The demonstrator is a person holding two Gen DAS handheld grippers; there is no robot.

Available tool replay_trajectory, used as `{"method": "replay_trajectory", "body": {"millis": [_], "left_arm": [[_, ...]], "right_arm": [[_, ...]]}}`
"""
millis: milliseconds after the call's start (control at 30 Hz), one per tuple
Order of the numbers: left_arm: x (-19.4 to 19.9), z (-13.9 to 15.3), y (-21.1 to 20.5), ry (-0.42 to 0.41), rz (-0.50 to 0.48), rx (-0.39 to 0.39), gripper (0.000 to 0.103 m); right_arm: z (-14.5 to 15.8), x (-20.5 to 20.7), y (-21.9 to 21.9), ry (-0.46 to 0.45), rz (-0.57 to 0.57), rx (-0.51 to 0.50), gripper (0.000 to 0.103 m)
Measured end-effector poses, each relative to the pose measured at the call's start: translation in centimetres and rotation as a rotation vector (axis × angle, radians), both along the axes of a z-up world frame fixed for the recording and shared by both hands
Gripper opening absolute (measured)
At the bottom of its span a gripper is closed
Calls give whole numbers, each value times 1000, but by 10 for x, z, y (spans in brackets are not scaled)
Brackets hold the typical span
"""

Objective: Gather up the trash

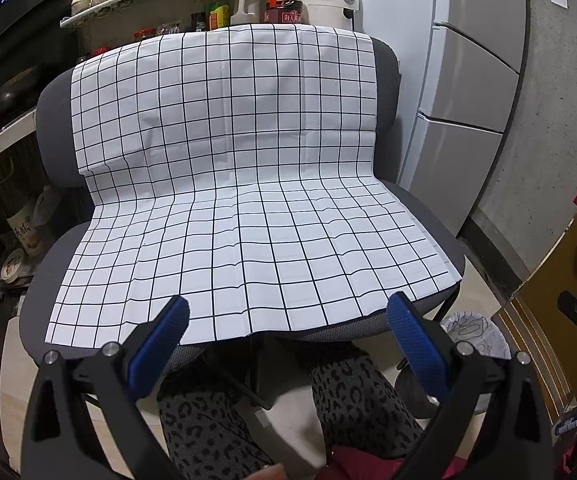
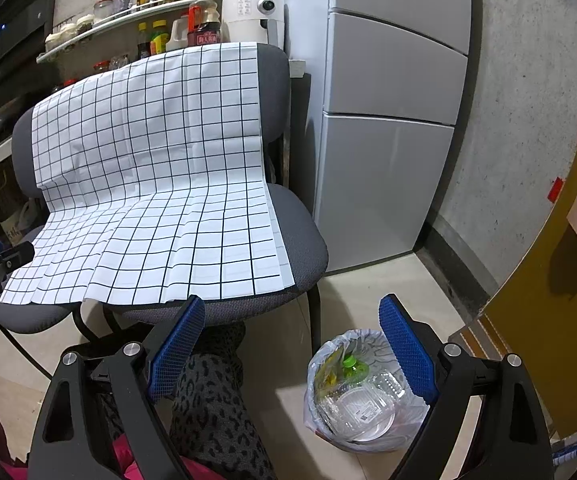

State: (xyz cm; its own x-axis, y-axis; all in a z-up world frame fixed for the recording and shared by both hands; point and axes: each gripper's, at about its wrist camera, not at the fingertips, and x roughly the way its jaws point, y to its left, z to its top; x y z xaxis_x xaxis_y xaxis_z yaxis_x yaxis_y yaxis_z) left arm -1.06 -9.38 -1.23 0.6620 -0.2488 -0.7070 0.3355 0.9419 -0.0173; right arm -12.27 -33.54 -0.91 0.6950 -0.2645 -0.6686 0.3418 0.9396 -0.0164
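Trash (image 2: 358, 394) is lying in the bin (image 2: 330, 410) beneath the gaping right gripper (image 2: 294, 354): light, crackly plastic, best pinched at rims. Left gripper (image 1: 288, 346) is hovering agape, empty.

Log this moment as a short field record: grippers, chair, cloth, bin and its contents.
left gripper: open, holds nothing, in front of the chair's front edge
right gripper: open, holds nothing, above the floor between chair and bin
chair: grey, seat and back draped
checked cloth: white with black grid, no trash visible on it
trash bin: on the floor right of the chair, lined with a bag
bin contents: clear plastic containers, green-capped bottle
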Motion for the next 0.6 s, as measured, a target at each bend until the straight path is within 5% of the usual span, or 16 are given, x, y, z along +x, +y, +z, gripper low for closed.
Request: {"method": "replay_trajectory", "body": {"millis": [600], "left_arm": [[0, 0, 2, 1, 7, -1, 96]], "right_arm": [[-3, 0, -1, 3, -6, 3, 88]]}}
